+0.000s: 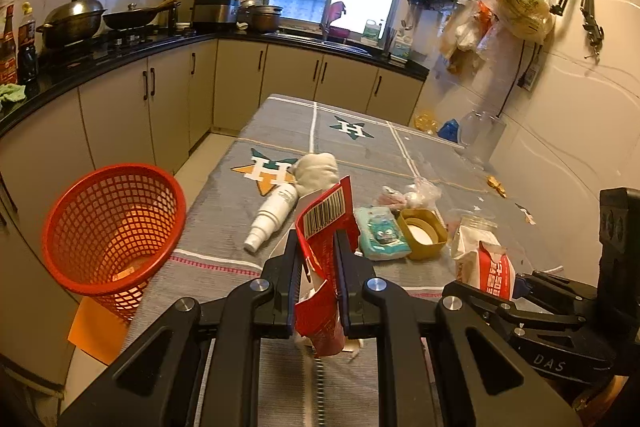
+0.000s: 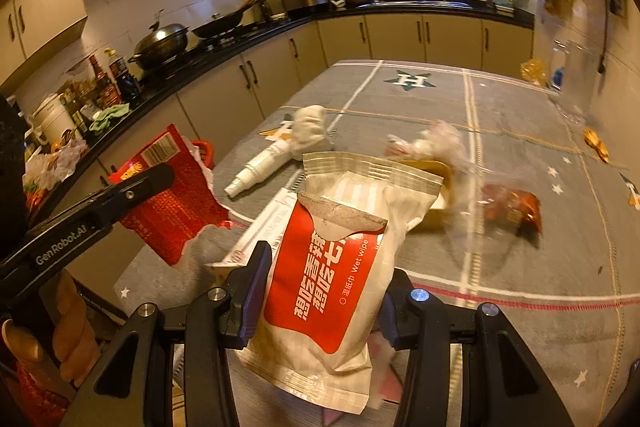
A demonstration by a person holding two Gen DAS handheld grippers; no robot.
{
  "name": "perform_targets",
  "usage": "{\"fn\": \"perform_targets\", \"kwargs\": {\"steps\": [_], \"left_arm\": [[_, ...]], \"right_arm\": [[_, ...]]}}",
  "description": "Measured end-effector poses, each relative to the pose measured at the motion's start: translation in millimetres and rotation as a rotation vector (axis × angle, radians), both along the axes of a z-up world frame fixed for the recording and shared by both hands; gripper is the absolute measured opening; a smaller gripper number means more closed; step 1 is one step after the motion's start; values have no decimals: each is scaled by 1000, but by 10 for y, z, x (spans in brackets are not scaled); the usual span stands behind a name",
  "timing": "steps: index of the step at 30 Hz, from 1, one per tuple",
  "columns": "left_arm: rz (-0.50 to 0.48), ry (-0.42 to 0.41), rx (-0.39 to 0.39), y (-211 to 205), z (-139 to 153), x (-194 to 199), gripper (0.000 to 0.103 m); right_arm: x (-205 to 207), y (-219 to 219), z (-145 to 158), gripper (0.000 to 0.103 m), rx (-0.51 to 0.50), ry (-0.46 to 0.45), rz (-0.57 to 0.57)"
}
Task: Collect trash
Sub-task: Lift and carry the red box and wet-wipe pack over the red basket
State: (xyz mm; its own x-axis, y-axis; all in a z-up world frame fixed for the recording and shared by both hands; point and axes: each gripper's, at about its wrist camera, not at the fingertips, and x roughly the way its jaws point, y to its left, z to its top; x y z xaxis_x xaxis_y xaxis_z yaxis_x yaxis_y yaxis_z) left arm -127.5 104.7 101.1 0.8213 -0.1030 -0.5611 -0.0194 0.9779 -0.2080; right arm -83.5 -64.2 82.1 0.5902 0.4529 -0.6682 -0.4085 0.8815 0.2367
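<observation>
in the left wrist view, the left gripper [image 1: 320, 267] is clenched on a torn red wrapper [image 1: 326, 227]. the wrapper stands up tall between the two fingers, with its bar code end on top and its ripped end hanging down below. the red basket [image 1: 114, 227] is off to the left of this gripper, past the edge of the table [image 1: 360, 131], and it leans so its open mouth faces up and toward us. it looks nearly empty inside, with maybe one small scrap at the bottom. so the wrapper has to go left and a bit down to land in it, i think, and this is the hand nearer the basket. more trash lies on the table ahead: a white spray bottle [image 1: 274, 215] lying on its side, a crumpled rag [image 1: 316, 171] touching its far end, a blue wipe pack [image 1: 380, 233], and a gold lid [image 1: 422, 233] just beside that. at the right edge the other gripper holds a white and red pouch [image 1: 486, 267]. in the right wrist view, the right gripper [image 2: 320, 311] is grasping that pouch [image 2: 340, 267], a wet wipe pack, by its two sides. the pouch stands long way up, pointing away from the camera. the left gripper [image 2: 132, 195] with its red wrapper [image 2: 172, 195] is to the left here, and only a bit of the basket [image 2: 202, 149] peeks out behind the wrapper. so the basket lies far to the left of the right hand, with the other hand in between. a red snack bag [image 2: 512, 211] sits blurry on the table at the right.
</observation>
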Motion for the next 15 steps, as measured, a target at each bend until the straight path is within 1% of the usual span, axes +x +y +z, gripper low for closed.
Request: {"fn": "perform_targets", "kwargs": {"steps": [9,15], "left_arm": [[42,-6,-10,249,-7,2,15],[74,-12,-16,444,-7,6,15]], "right_arm": [[89,339,79,51,-13,-11,62],[202,567,83,51,-23,2,97]]}}
